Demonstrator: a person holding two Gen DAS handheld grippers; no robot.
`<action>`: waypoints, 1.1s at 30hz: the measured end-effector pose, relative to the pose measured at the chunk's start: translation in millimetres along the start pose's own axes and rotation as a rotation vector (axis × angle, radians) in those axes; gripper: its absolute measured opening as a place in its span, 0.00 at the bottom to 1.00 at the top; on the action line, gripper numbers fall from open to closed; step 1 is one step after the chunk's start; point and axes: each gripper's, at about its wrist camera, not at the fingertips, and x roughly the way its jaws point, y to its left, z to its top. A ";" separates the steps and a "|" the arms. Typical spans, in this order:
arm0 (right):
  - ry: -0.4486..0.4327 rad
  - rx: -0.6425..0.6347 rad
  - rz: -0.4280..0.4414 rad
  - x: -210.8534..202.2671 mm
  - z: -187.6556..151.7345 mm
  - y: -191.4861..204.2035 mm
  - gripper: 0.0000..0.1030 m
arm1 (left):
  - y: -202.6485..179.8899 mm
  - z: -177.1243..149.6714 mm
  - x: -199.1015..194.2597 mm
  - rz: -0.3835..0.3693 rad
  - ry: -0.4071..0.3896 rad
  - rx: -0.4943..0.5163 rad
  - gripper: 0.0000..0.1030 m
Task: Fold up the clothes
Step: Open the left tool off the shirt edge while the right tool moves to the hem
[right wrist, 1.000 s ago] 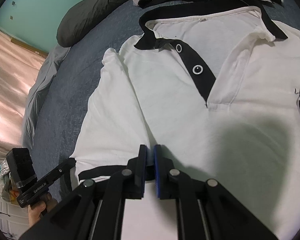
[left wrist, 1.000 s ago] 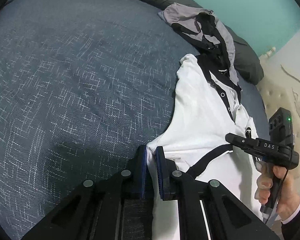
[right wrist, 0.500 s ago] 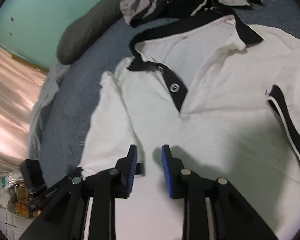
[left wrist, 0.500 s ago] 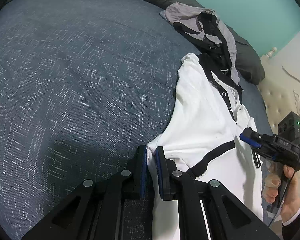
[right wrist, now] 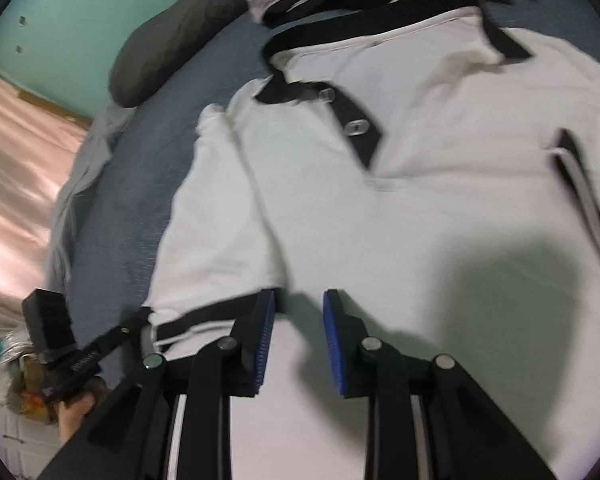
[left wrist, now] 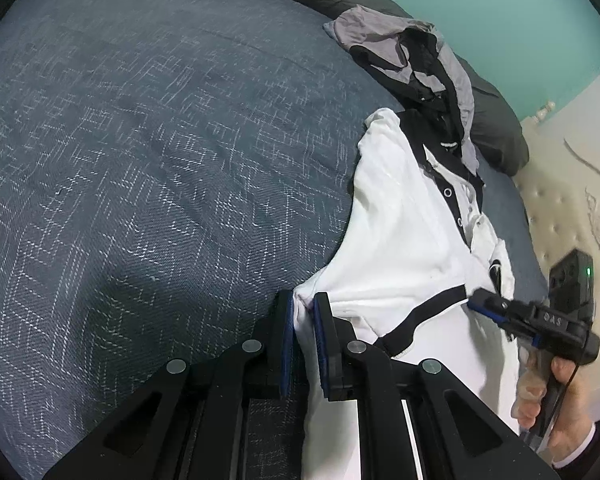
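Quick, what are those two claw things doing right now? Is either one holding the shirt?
Left gripper: closed on a pinch of the white polo shirt.
Right gripper: open, jaws just parted, nothing between them, above the shirt.

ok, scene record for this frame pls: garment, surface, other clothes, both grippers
garment: white polo shirt with black collar and placket, lying front up, one sleeve folded in across the body
surface: blue-grey bedspread
other clothes: grey and black pile beyond the collar
pillow: dark pillow at the teal wall
left gripper: jaws pinching a white fold at the shirt's edge
right gripper: jaws apart over the shirt, nothing between them; they have just been opening
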 end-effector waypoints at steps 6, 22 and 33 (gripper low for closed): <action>-0.037 0.014 -0.021 -48.0 -17.8 -18.7 0.24 | -4.6 -0.6 -17.8 0.040 -0.015 0.011 0.18; -0.018 0.078 -0.087 -167.6 -108.0 -77.9 0.45 | -27.0 -60.9 -89.6 0.128 0.135 0.115 0.37; -0.008 0.145 -0.117 -227.4 -182.5 -114.4 0.52 | -45.9 -133.5 -138.4 0.133 0.226 0.169 0.51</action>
